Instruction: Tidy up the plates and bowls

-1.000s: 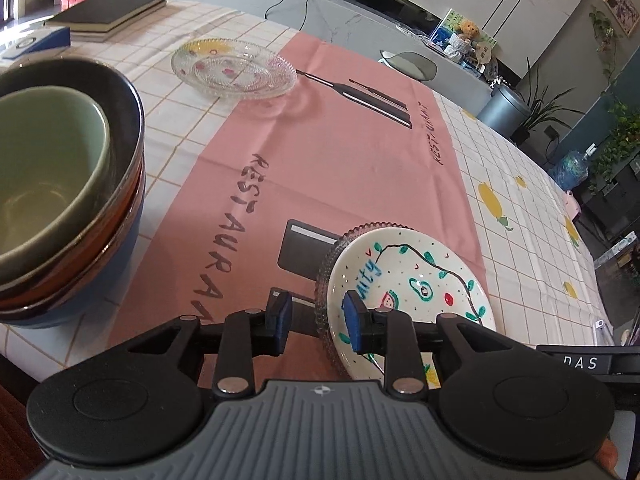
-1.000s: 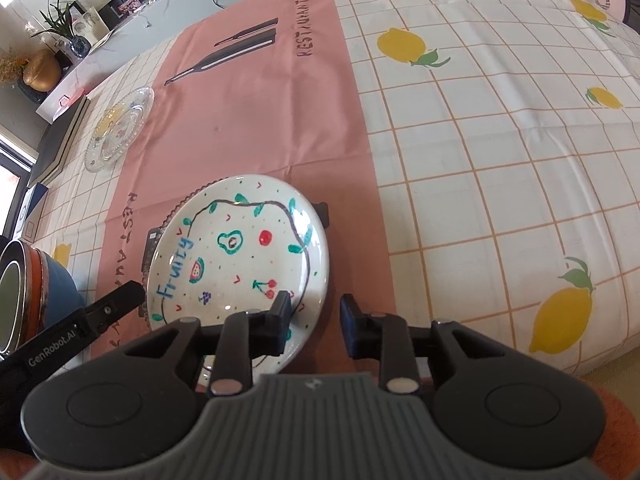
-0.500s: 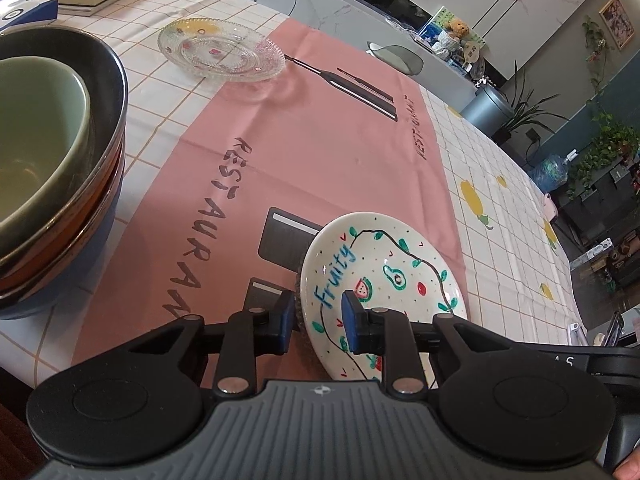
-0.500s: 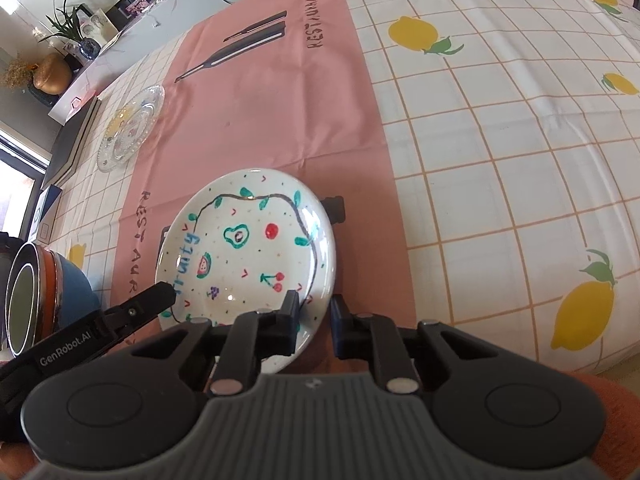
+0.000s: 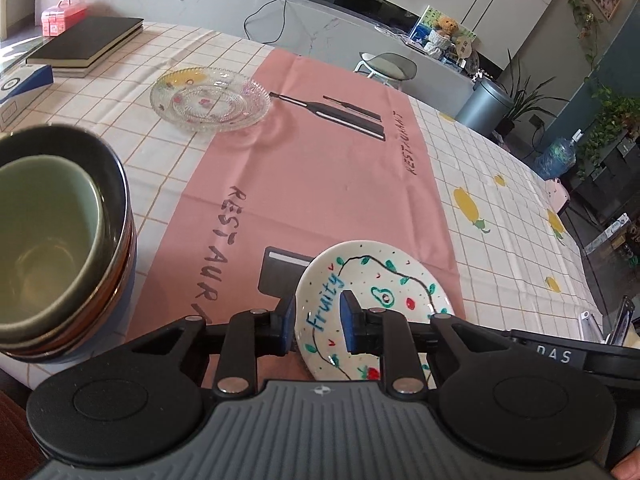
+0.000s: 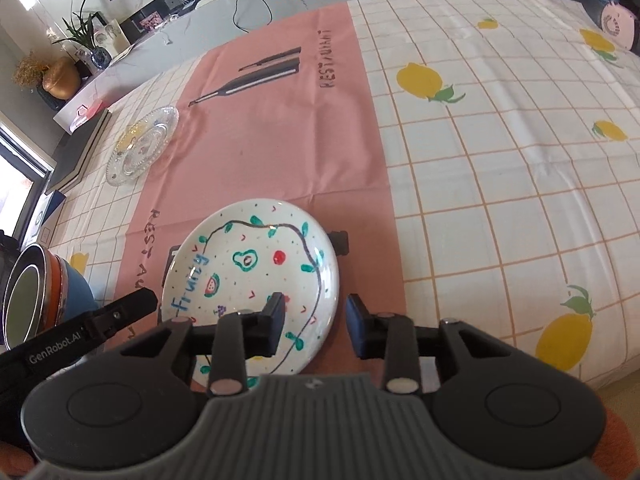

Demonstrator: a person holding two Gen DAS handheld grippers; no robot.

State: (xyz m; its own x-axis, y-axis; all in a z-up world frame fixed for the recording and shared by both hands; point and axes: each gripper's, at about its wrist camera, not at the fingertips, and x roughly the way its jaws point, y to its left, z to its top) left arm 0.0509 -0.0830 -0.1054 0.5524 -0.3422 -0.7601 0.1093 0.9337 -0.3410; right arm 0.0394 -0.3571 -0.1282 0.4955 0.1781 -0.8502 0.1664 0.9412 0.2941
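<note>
Surrounding your work area are a glass plate (image 5: pixel 210 100) far across the pink runner (image 5: pixel 304 184) and stacked books (image 5: pixel 86 46) beyond it. Your left gripper (image 5: pixel 318 326) is clamped on the painted "Fruity" plate's (image 6: pixel 256 276) near rim, tilting it. Your right gripper's (image 6: pixel 314 326) jaws are opening, the plate's rim between them. Nested bowls (image 5: pixel 52 240) stand at left, the innermost green one empty.

tablecloth (image 5: pixel 304 184) – pink centre, lemon checks | black books (image 5: pixel 86 46) – far corner | pink box (image 5: pixel 62 16)
</note>
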